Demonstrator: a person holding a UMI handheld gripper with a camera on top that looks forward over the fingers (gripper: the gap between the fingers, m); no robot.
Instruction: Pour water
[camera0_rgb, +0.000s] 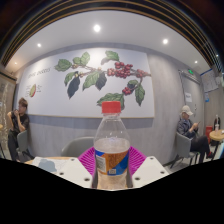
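While upright, the bottle (111, 147) stands between the gripper (111, 165) fingers.

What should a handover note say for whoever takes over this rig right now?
Claw: shut on the bottle, pink pads pressing both its sides.
Bottle: upright, lifted ahead of the claw, red cap still on, liquid filling roughly its lower half.
Surroundings: café-like room, wall mural behind, seated people at either side.
Done: bottle grasped.
Left: no cup or other receiver is in view, so find one; the cap looks closed and must come off before pouring.
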